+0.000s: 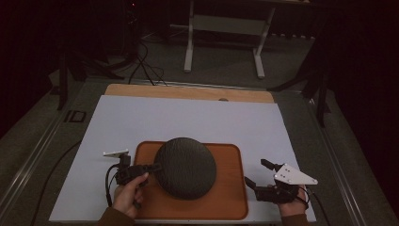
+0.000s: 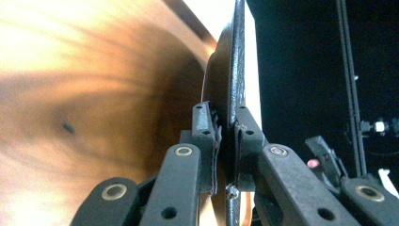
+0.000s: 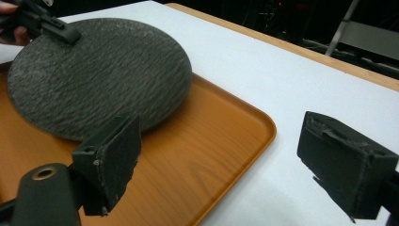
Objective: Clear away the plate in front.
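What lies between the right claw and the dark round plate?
Only bare wooden tray. In the high view, the right claw hangs open beside the tray's right edge, apart from the plate; the right gripper view shows the same stretch.

A dark round plate [image 1: 186, 167] is covering the tray's [image 1: 230, 197] left and middle, leaving bare passing room along its right.

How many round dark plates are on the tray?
1. The dark round plate is over the wooden tray, toward its left side, with the left gripper clamped on its left edge. Nothing else sits on the tray.
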